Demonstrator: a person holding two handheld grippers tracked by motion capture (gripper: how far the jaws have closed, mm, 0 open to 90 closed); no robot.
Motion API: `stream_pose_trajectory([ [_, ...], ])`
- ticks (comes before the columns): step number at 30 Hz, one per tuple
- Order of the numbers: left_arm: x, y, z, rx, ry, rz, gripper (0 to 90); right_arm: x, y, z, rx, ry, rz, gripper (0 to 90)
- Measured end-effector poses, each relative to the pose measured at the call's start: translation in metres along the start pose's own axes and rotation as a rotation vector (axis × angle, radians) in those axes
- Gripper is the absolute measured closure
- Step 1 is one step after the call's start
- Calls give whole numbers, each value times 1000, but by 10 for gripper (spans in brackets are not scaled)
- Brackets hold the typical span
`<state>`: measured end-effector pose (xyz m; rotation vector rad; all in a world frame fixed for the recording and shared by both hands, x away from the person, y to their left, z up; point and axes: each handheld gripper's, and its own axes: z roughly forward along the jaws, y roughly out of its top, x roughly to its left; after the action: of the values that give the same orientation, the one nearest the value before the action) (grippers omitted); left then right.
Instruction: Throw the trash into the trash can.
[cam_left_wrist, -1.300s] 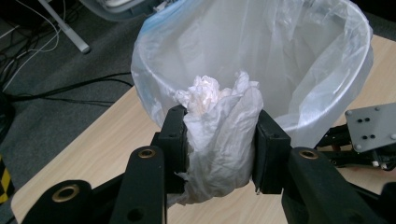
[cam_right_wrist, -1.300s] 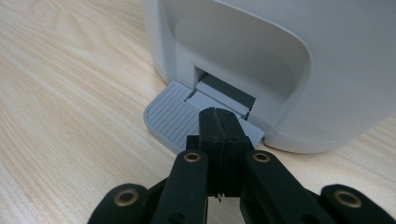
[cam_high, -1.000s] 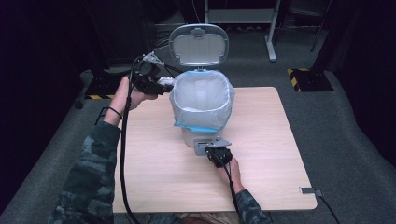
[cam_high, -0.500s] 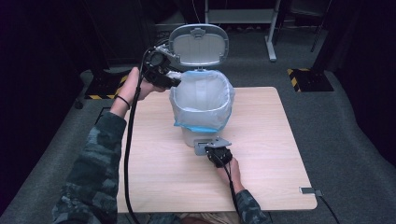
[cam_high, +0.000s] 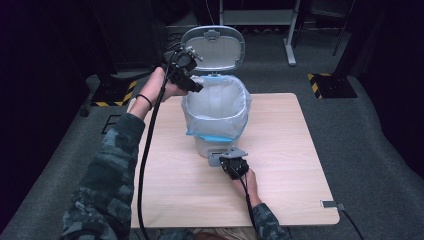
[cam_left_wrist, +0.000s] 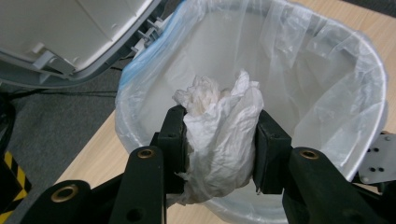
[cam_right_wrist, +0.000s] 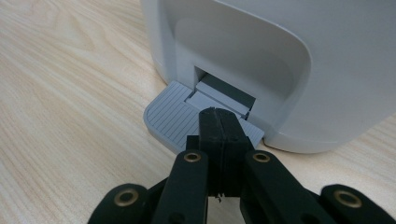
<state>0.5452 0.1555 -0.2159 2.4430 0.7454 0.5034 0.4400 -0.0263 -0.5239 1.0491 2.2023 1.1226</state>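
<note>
Nearest the person, the right hand-held gripper (cam_high: 231, 164) rests low on the wooden counter (cam_high: 290, 170), its two black jaws pressed flat together with nothing between them. Their joined tip sits on the ribbed grey foot pedal (cam_right_wrist: 175, 119) at the base of a small white pedal bin (cam_right_wrist: 280, 60), apparently pushing it down.

Beyond the pedal rises the bin itself, lined with a clear plastic bag (cam_high: 216, 107) whose blue-edged top is folded over the rim. The grey lid (cam_high: 214, 47) stands tipped up and open at the far side.

Farthest off, at the bin's far left rim, the left hand-held gripper (cam_high: 186, 80) is clenched on a crumpled wad of white tissue and thin plastic (cam_left_wrist: 222, 135). In the left gripper view the wad is pinched between the jaws and hangs over the liner's near edge, with the open mouth of the bin just beyond it.

The step in hand looks like dropping this wad into the bin. To do it well, the right gripper should keep firm pressure on the pedal so the lid does not fall. The left gripper should carry the wad past the rim until it is above the middle of the opening, then release, so the light plastic does not catch on the liner's edge or spill onto the counter.
</note>
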Motion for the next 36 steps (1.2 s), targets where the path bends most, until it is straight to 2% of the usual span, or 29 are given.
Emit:
stream_pose_trajectory([
  [9,-4,11,15,29,-22,8,621,0,0,0,0,0,1,900],
  [14,-6,15,25,48,-37,27,620,0,0,0,0,0,2,900],
  [15,-7,16,27,45,-42,14,621,0,0,0,0,0,2,900],
  [17,-6,18,30,52,-46,27,619,0,0,0,0,0,1,900],
  [18,-8,18,32,51,-53,11,619,0,0,0,0,-1,2,900],
  [24,-10,23,42,69,-52,24,617,1,0,0,-1,-3,-2,900],
  [25,-11,24,43,61,-46,9,618,1,0,0,0,-3,-1,900],
  [29,-12,25,49,67,-58,2,613,1,0,0,0,-3,-1,900],
  [30,-12,26,51,69,-57,-14,585,1,0,0,0,-3,0,900],
  [31,-11,27,52,78,-26,-28,472,1,0,0,0,-3,0,900],
  [32,-11,27,54,90,-32,-43,260,1,0,0,0,-2,0,900],
  [33,-10,26,54,108,-47,-43,149,1,0,0,0,-2,2,900],
  [36,-13,24,49,119,-60,-23,22,1,0,0,0,-2,1,900],
])
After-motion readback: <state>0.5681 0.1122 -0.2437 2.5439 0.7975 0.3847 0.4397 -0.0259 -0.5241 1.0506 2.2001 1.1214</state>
